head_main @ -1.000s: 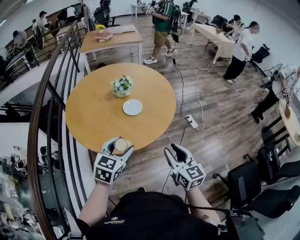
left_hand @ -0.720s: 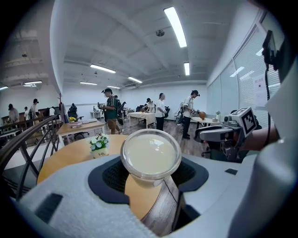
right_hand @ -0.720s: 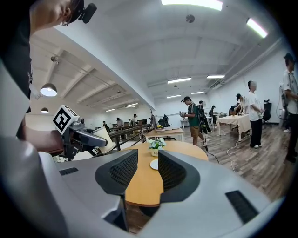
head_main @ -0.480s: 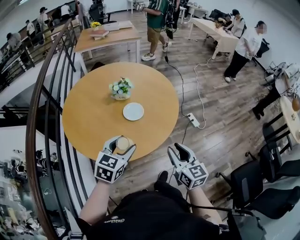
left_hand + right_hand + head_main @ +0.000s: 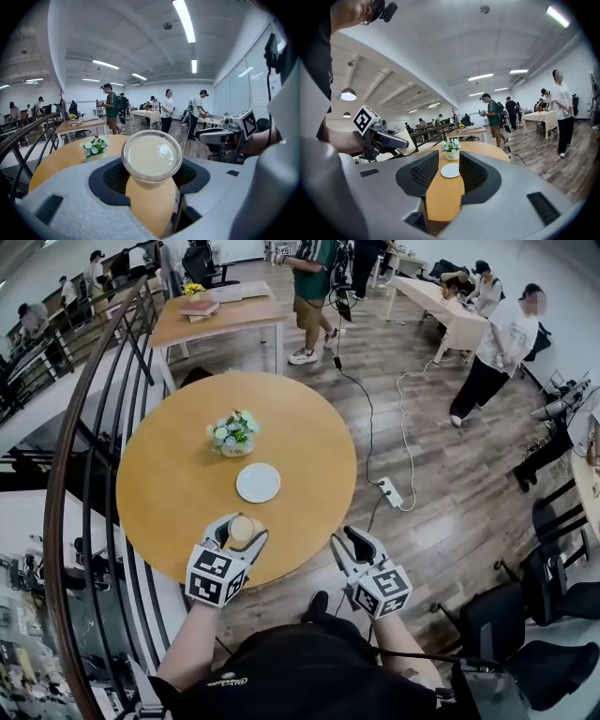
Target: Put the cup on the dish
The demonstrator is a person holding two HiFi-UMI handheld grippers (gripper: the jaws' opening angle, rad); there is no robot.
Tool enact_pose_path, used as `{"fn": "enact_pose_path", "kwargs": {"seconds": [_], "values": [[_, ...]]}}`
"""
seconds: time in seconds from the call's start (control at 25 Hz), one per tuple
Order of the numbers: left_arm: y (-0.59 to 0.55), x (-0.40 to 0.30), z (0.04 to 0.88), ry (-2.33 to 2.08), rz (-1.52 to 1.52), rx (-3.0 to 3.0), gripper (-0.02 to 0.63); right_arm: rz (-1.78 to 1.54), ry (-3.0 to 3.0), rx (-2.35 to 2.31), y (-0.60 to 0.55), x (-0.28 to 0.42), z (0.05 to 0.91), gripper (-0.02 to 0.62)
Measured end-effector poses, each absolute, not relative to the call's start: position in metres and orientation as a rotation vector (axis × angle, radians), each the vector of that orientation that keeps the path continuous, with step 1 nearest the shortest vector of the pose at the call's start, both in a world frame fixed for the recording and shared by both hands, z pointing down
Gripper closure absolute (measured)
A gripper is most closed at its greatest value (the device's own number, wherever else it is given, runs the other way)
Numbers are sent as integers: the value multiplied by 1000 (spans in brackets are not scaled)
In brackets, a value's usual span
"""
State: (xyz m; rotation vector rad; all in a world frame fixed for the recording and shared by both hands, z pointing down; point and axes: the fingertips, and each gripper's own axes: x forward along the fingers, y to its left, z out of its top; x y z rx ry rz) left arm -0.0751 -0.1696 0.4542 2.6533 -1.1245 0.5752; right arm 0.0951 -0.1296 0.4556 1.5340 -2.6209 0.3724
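While we carry it, the cup [image 5: 152, 159]: a tan cup with a pale, creamy surface inside its rim, upright in the left gripper [image 5: 240, 532], above the near part of the counter and not yet over the dish.
Left fingers [image 5: 110, 178]: spread wide but pressed against the cup's sides, one on each side. We judge this a firm hold, the same as a second ago.
Right gripper [image 5: 347, 542]: beside the left one, out past the counter's near edge and over the floor.
Right fingers [image 5: 424, 171]: apart, with nothing between them. Through the gap we see only the counter and the dish beyond.
Change: over the last second the dish and flowers have drawn closer to the left gripper in the head view. We have stepped in towards the counter, so we judge that a short reach forward is left.
Counter [image 5: 178, 474]: round, orange wood.
Dish [image 5: 258, 482]: small, white and bare, just beyond the cup, near the counter's middle.
Flower pot [image 5: 232, 434]: white, holding pale blossoms, just behind the dish. We should keep clear of it.
Far: a curved railing [image 5: 84, 456] on the left, and people standing at other tables.
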Motion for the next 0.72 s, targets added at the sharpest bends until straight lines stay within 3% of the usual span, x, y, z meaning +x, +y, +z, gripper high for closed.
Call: {"fn": "enact_pose_path", "kwargs": {"seconds": [0.36, 0.72], "values": [[-232, -29, 428, -1212, 540, 2609, 347, 320, -2690, 1423, -210, 133, 423, 476], [-262, -19, 422, -1225, 533, 2617, 347, 291, -2723, 1341, -249, 121, 418, 476]]}}
